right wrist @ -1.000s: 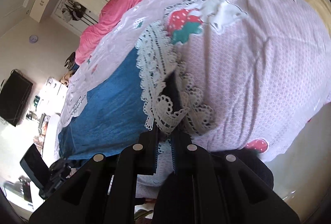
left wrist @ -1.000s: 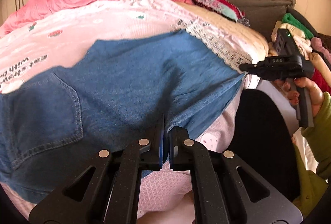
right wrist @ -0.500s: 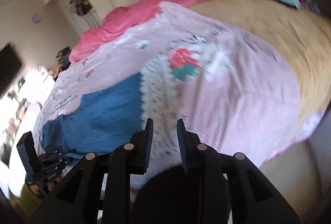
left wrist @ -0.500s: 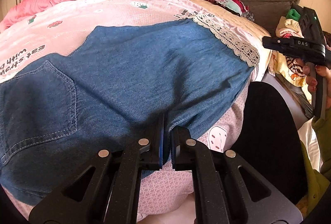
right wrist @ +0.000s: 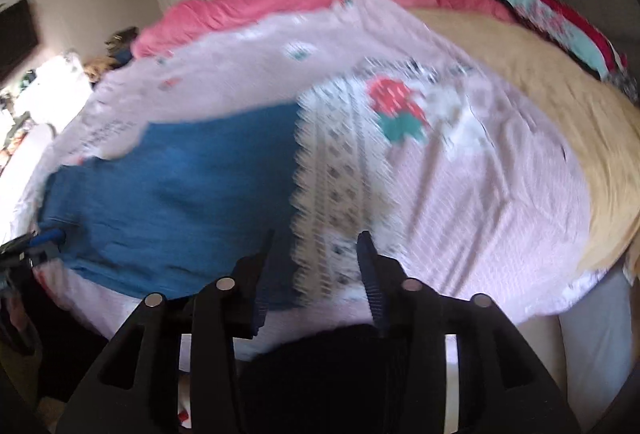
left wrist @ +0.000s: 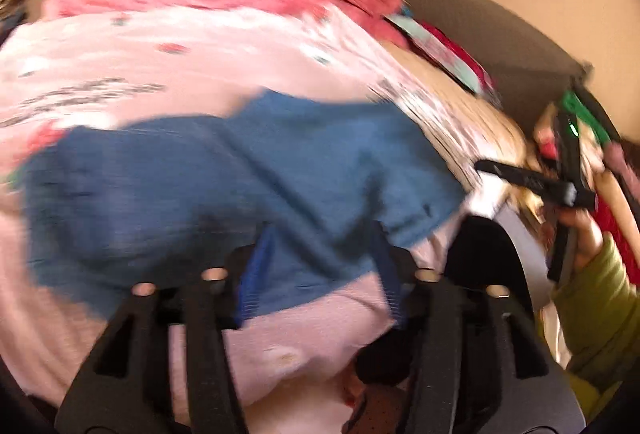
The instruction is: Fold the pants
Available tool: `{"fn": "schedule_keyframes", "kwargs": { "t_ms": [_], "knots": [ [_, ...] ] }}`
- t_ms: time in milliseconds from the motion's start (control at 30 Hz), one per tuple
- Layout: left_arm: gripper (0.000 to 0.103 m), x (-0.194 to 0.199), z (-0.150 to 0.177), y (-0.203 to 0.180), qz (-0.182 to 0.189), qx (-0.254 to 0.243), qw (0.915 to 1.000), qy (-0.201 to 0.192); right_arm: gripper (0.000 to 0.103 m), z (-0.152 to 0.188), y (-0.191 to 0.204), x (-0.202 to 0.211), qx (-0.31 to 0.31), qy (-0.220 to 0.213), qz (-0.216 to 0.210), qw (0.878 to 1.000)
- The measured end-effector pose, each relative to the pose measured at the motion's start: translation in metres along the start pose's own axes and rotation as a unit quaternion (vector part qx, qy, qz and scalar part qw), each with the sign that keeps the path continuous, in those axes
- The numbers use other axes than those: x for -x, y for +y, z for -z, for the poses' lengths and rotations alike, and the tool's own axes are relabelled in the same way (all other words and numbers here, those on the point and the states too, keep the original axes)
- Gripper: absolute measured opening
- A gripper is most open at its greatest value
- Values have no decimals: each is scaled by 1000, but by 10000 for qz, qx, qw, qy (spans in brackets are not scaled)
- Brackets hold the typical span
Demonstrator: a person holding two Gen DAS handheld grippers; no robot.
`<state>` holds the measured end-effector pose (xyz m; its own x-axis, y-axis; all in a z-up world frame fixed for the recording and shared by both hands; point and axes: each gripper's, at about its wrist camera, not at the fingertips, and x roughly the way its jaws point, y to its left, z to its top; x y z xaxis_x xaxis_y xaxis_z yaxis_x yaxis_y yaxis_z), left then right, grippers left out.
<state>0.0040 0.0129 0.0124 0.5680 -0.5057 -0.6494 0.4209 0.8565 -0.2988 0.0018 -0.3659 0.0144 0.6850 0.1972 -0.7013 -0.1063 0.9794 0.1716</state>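
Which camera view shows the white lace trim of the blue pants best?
The right wrist view. There the lace trim fills the centre as a full patterned band beside the blue pants, just ahead of the open right gripper. The left wrist view shows it only as a blurred strip at the far edge.

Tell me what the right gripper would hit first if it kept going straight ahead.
Most likely the white lace hem of the blue denim pants, which lies between the open right gripper fingers. The frame is blurred and depth is unclear, so that is a best guess.
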Motion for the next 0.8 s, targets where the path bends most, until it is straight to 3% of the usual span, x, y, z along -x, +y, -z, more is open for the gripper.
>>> {"fn": "schedule_keyframes", "kwargs": {
  "t_ms": [67, 200, 333, 400, 467, 500, 600, 700, 800],
  "knots": [
    [54, 18, -2, 23, -479, 274, 9984, -138, 47, -6, 14, -1, 192, -40, -177, 9997],
    [65, 40, 4, 74, -1101, 1173, 9866, -276, 48, -16, 35, -22, 532, 68, -271, 9982],
    [70, 39, 5, 105, -1341, 1715, 9758, -223, 48, -16, 39, -47, 533, 366, -130, 9978],
    [78, 31, 3, 114, -1350, 1921, 9719, -178, 48, -12, 40, -53, 525, 495, -161, 9973],
    [78, 21, -1, 119, -1217, 2088, 9703, -112, 54, -5, 40, -60, 522, 659, -141, 9964],
    [68, 17, -3, 121, -1143, 2105, 9708, -112, 55, -1, 40, -61, 520, 687, -133, 9962],
    [42, 6, -12, 105, -1566, 1614, 9744, -67, 55, 5, 39, -63, 476, 662, -171, 9965],
    [38, 24, -17, 104, -1472, 1560, 9764, -272, 55, 4, 37, -62, 459, 673, -227, 9964],
    [38, 42, -20, 102, -1841, 1266, 9738, -422, 55, 5, 34, -62, 398, 643, -306, 9967]
  ]
}}
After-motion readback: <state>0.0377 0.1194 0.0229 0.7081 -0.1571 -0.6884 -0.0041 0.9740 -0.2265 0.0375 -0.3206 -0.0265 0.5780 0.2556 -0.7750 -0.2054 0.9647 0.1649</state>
